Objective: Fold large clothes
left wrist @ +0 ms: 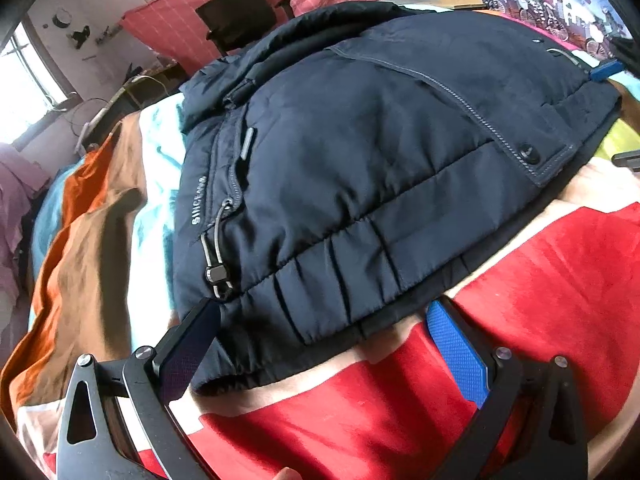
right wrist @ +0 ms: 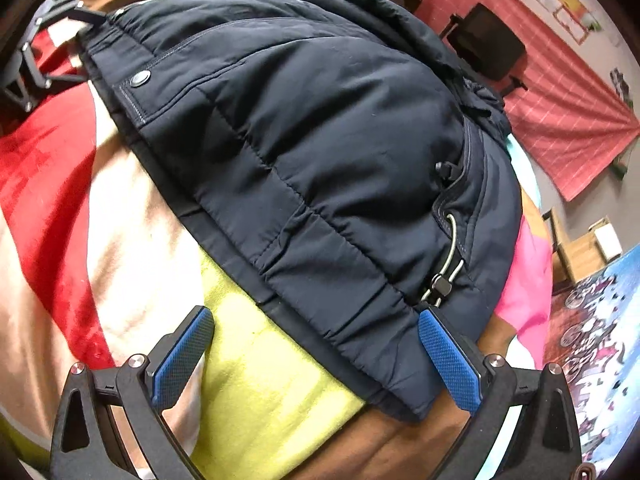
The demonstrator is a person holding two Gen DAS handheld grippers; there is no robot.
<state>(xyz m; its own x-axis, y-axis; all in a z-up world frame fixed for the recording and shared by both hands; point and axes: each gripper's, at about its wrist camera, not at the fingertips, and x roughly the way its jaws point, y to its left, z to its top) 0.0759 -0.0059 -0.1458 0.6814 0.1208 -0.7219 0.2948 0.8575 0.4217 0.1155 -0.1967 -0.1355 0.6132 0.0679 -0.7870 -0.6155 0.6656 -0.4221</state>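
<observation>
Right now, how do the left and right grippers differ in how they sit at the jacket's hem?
The left gripper faces the hem over red bedding; the right gripper sits over yellow-green. The jacket corner lies between the right's fingers; the left's straddle the hem mid-run. Both are open, gripping nothing.

Jacket seen as dark navy w/ grey stitching, grey cords, white lettering. Bedspread shown in blocks: red, cream, orange, tan, yellow-green, pink, pale turquoise. Gripper pads noted as blue, dotted texture; frames black. Curtain seen as pink-red w/ white grid. Chair black.
</observation>
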